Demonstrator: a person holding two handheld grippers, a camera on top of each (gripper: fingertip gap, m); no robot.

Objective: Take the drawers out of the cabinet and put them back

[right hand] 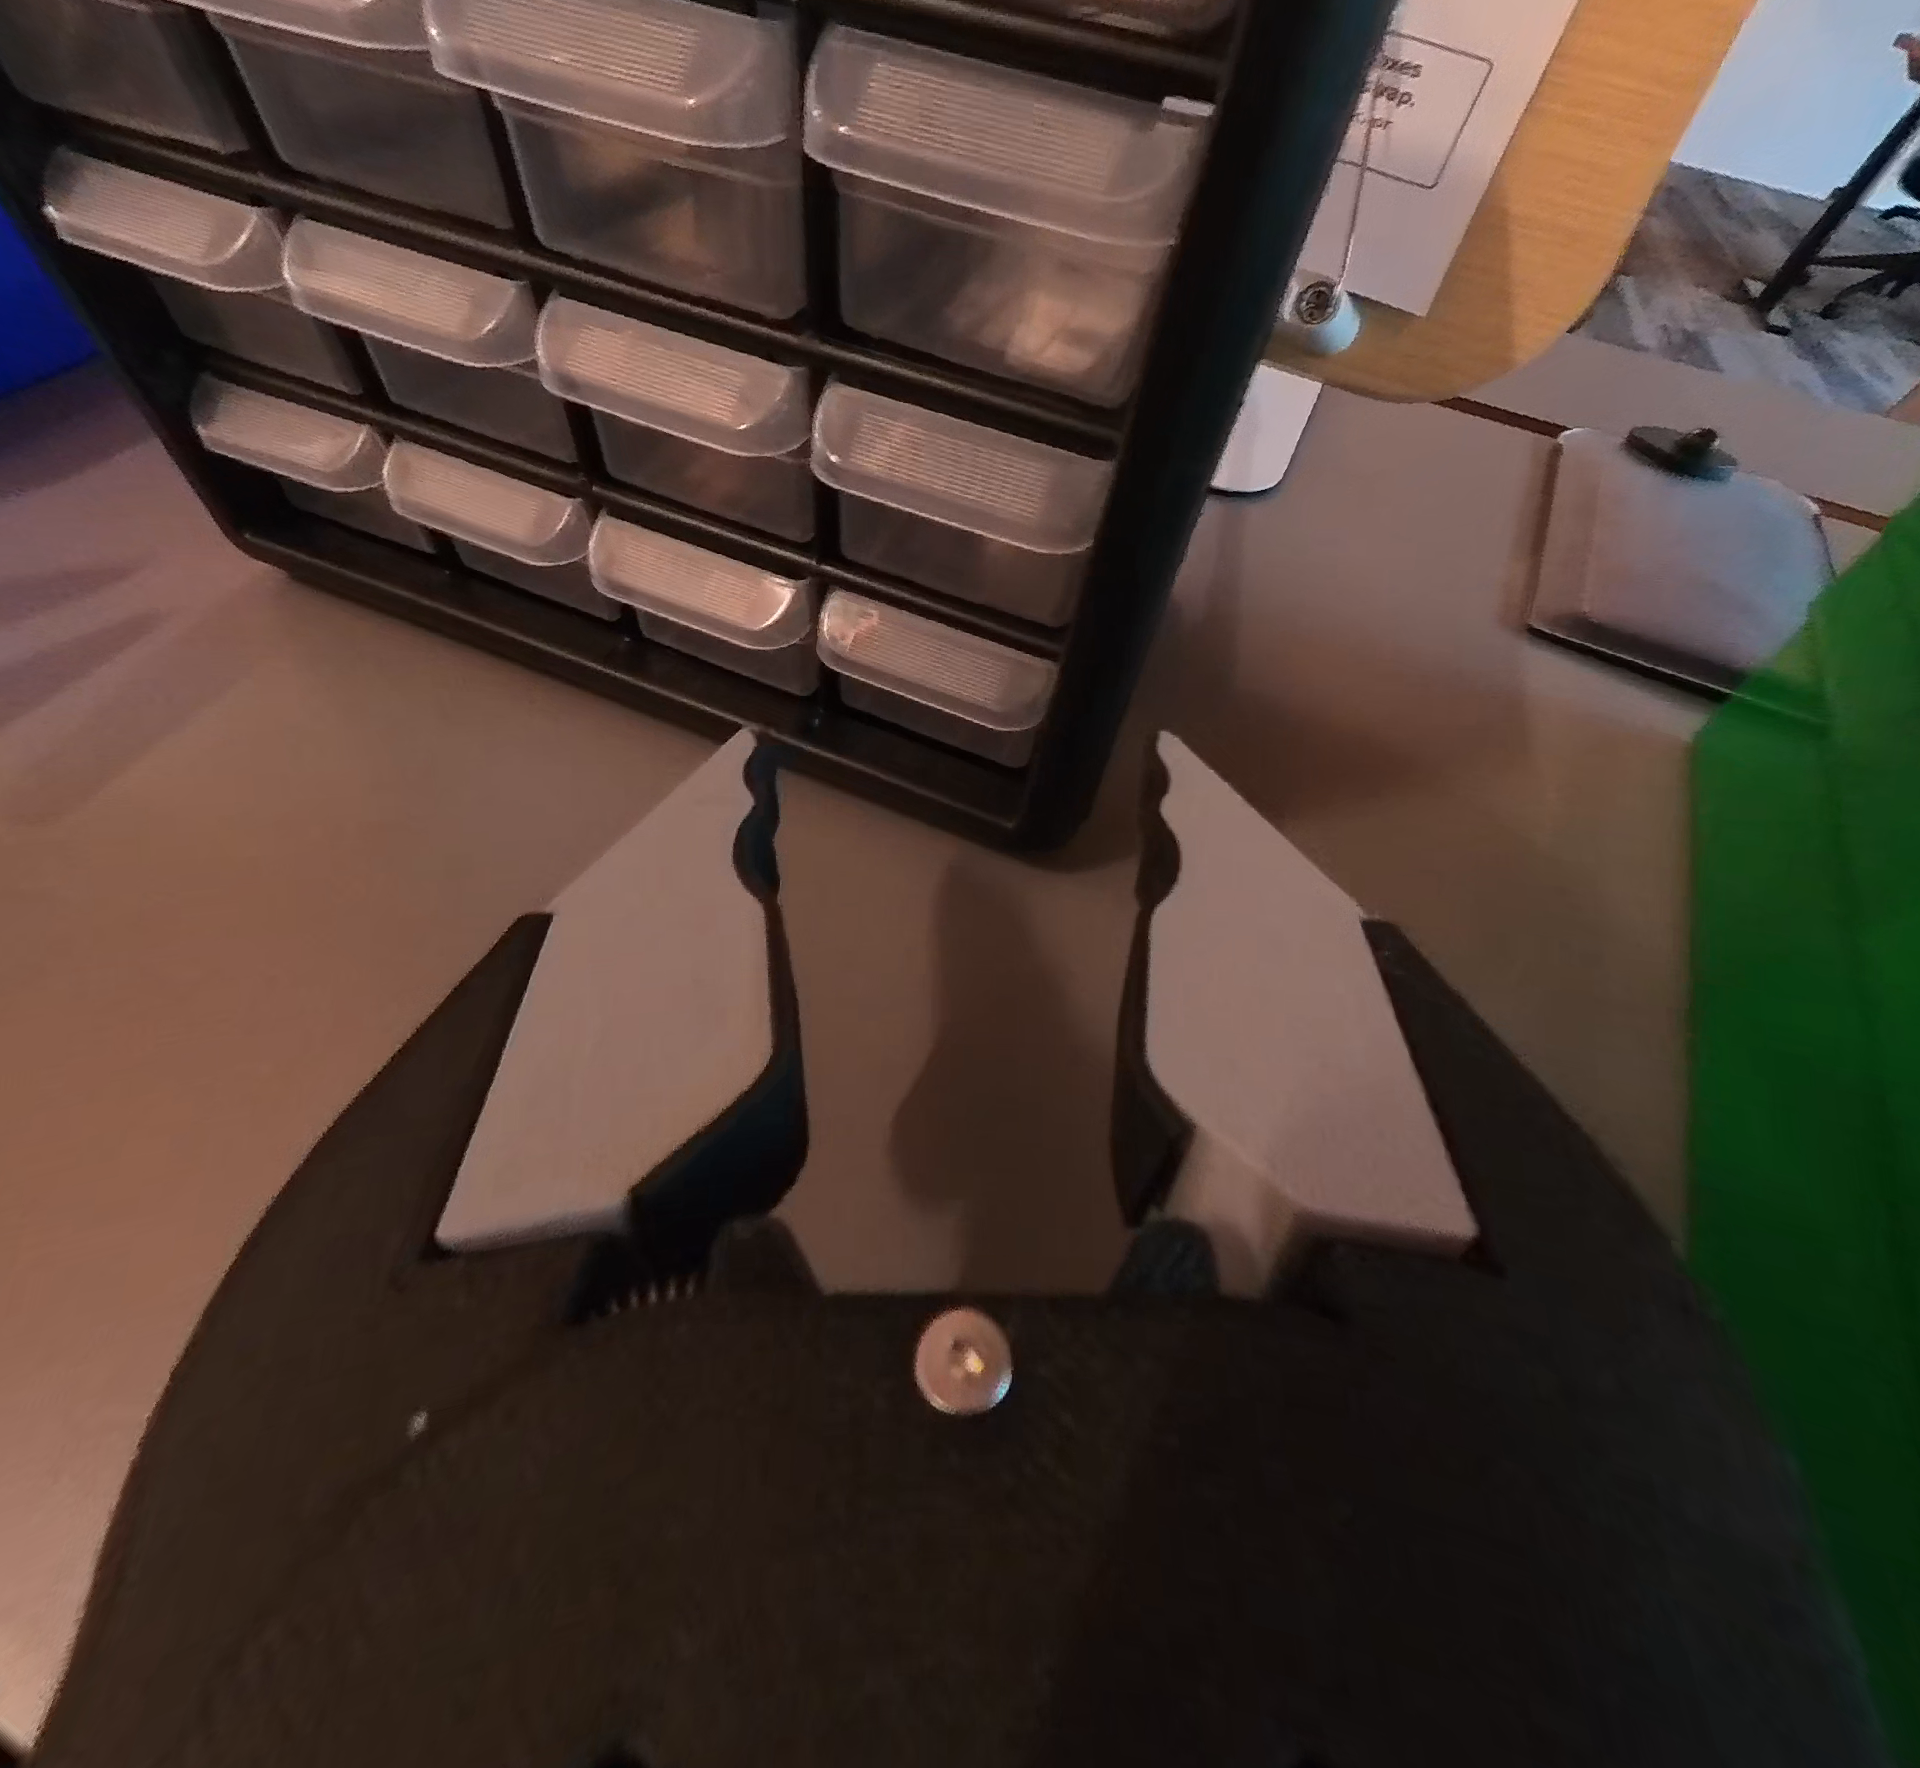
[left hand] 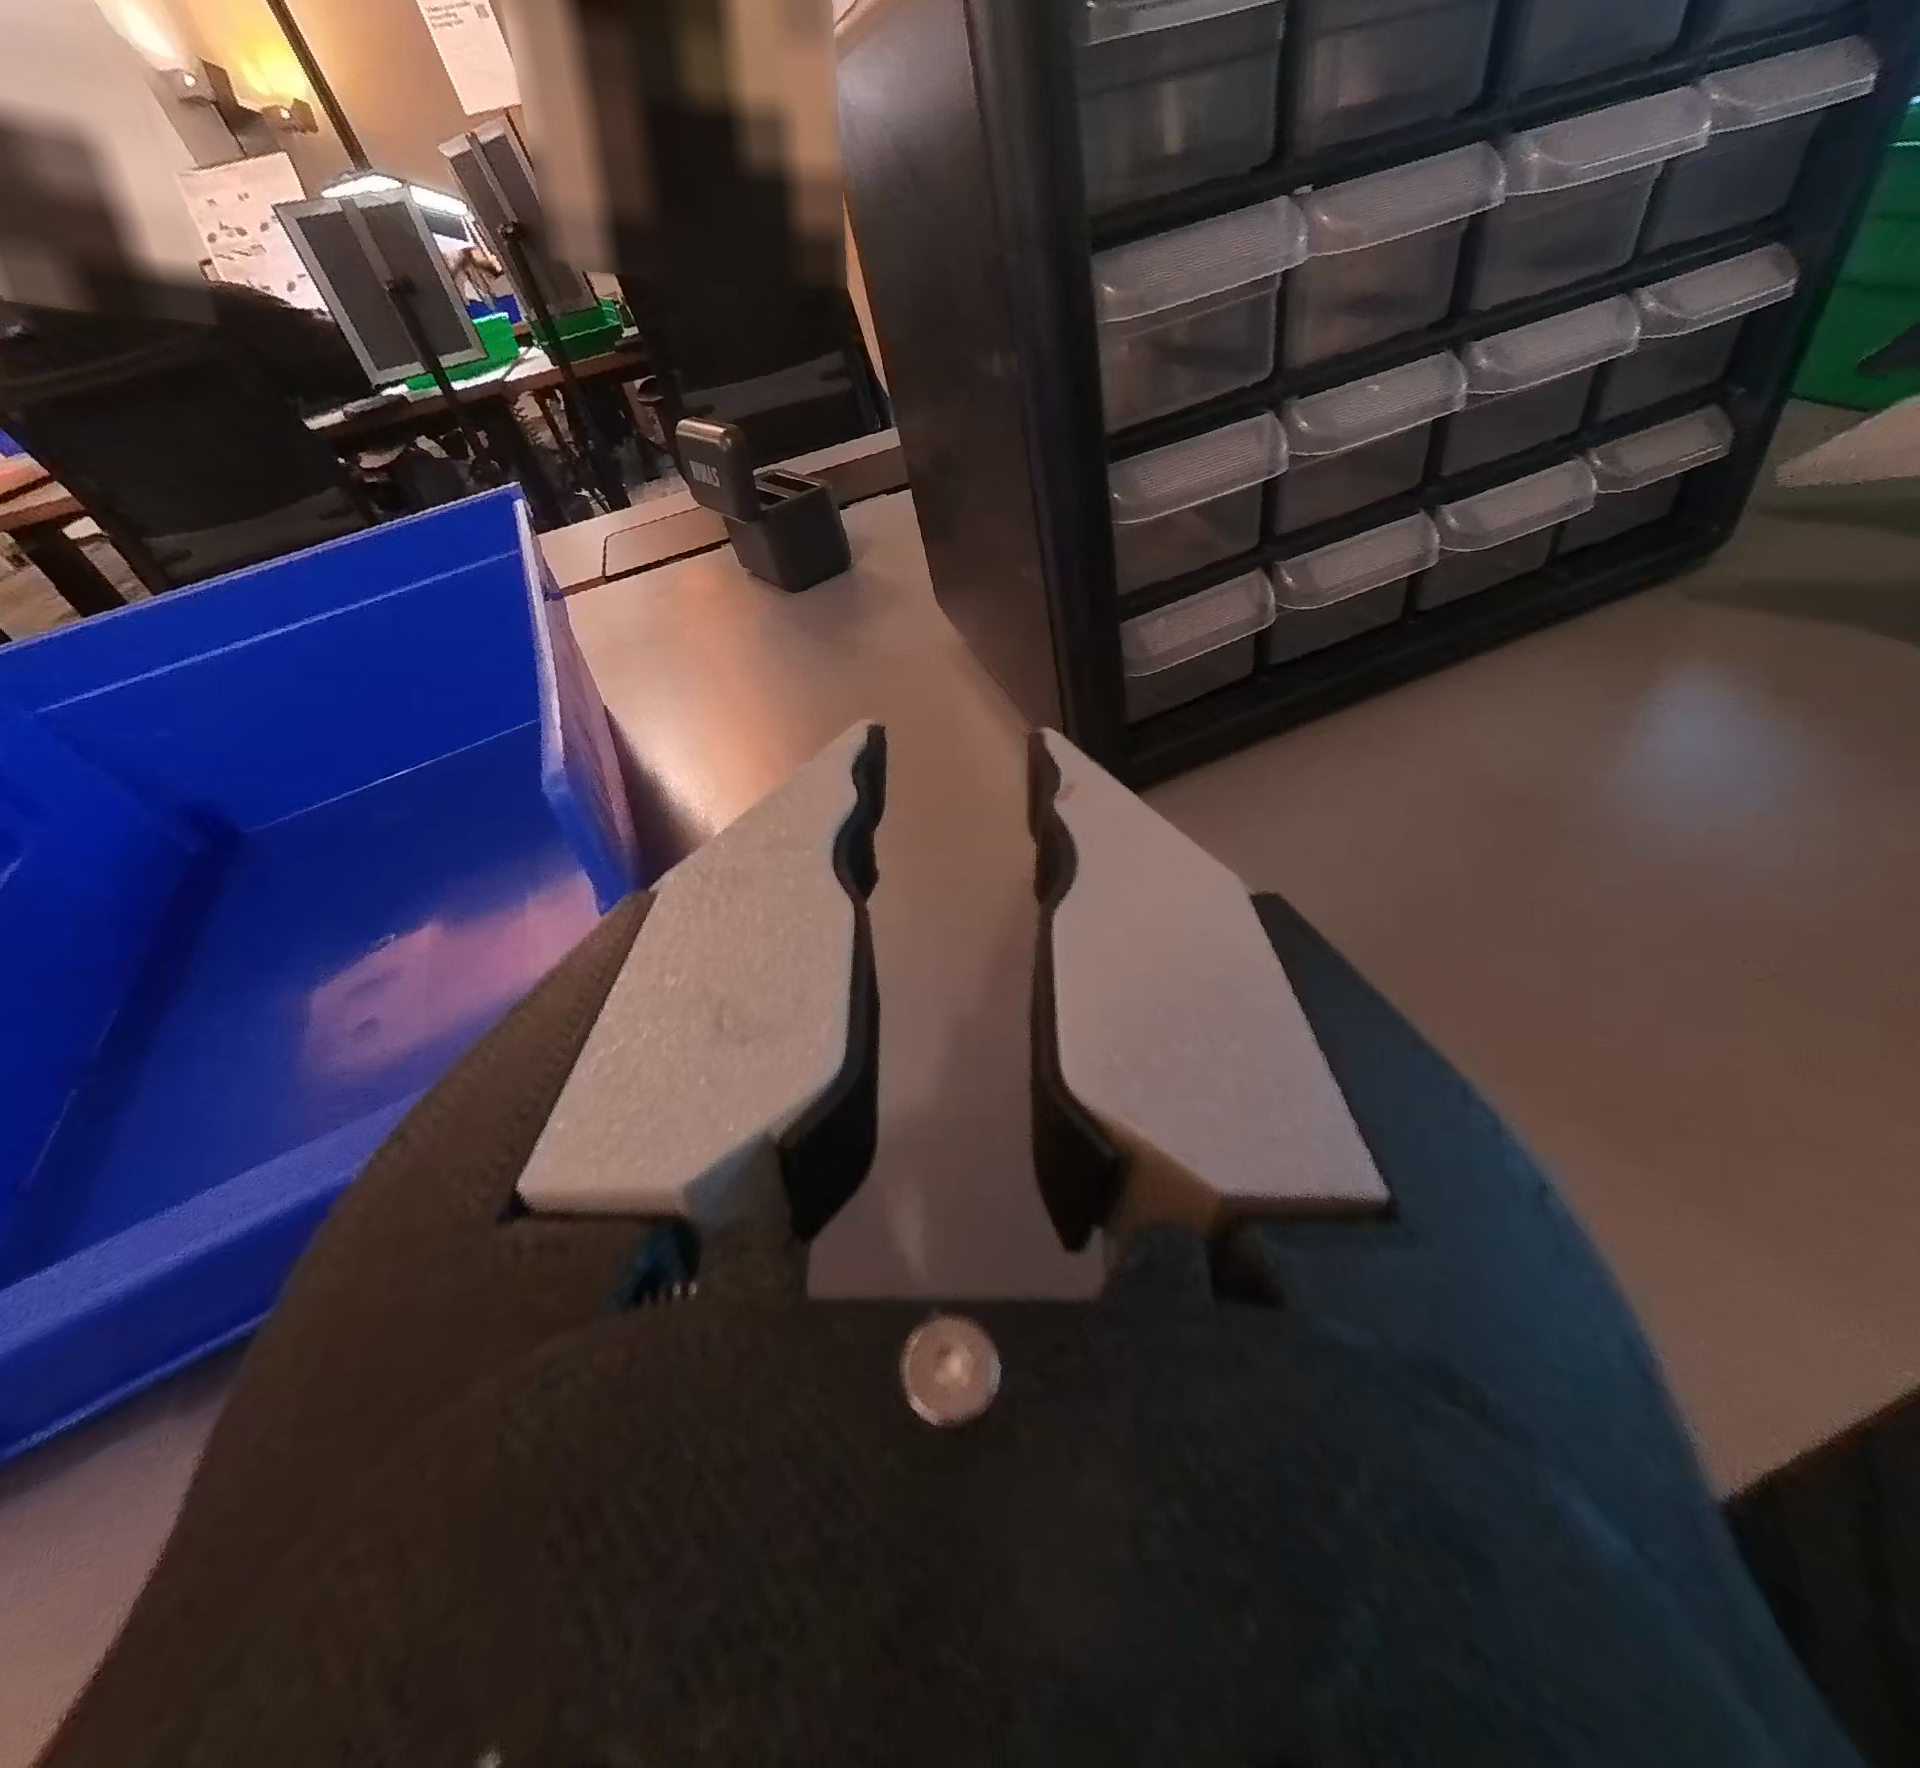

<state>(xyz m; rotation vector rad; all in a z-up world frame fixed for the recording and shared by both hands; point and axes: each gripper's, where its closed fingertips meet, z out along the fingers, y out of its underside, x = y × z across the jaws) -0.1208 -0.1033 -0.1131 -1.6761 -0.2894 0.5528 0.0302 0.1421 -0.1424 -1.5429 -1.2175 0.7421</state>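
Straight ahead the black plastic cabinet (left hand: 997,430) stands upright on the grey table (left hand: 1455,887), its drawer face turned toward me and its taller side running vertically. Clear, ribbed-front drawers (right hand: 613,45) fill its grid in rows of four; all that I can see sit in their slots, some poking out a little farther than their neighbours.

My left claw (left hand: 956,752) hovers low over the table, pointing forward at the cabinet's near left corner, tilted slightly down. Its two grey wedge-shaped fingers (left hand: 748,970) with black wavy inner pads stand a narrow gap apart, holding nothing. A glossy blue plastic bin (left hand: 260,835) sits just to its left, and a small dark grey open-topped box (left hand: 790,534) stands farther back beside the cabinet.

My right claw (right hand: 956,752) aims at the cabinet's bottom right corner, close to the lowest right drawer (right hand: 935,674) without touching it. Its fingers are spread wide, empty, with bare table between them. A bright green bin (right hand: 1818,991) fills the right edge of that view, and a square metal plate (right hand: 1673,565) lies flat in the table behind.
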